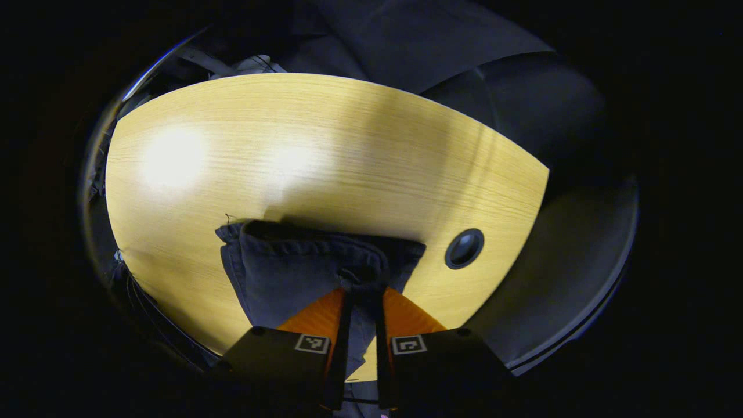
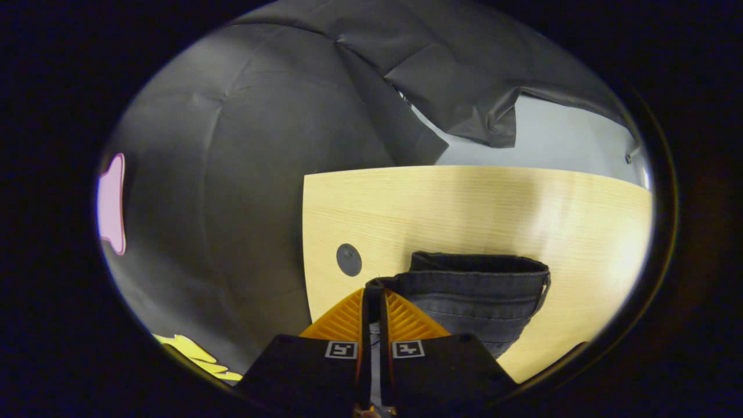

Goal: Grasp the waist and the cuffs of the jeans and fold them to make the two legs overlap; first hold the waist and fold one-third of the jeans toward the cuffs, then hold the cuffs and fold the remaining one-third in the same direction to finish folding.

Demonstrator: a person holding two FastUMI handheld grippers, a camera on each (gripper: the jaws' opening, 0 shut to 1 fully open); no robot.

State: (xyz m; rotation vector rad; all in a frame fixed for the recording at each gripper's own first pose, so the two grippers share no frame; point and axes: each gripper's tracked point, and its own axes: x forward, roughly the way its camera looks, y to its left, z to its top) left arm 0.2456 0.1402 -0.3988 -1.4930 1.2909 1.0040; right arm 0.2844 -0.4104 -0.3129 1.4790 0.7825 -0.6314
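On table (image 1: pixel 325 151), both grippers pinch jeans (image 2: pixel 482 296); no legible writing.

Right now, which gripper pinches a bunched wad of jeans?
The left gripper: the jeans bulge in a wad at its tips, while the right gripper clamps a thin, flat edge.

In the left gripper view, the left gripper (image 1: pixel 364 290) comes up from six o'clock and points toward twelve, its two fingers (image 1: pixel 316 316) drawn in to a narrow gap. A bunched fold of the jeans (image 1: pixel 290 273) sits pinched between the tips, both fingers pressing on the cloth, which hangs on down between them toward six o'clock.

In the right gripper view, the right gripper (image 2: pixel 372 296) likewise rises from six o'clock toward twelve. Its fingers (image 2: pixel 342 322) stand almost together, clamped on the denim edge at their tips, with only a thin slit between them.
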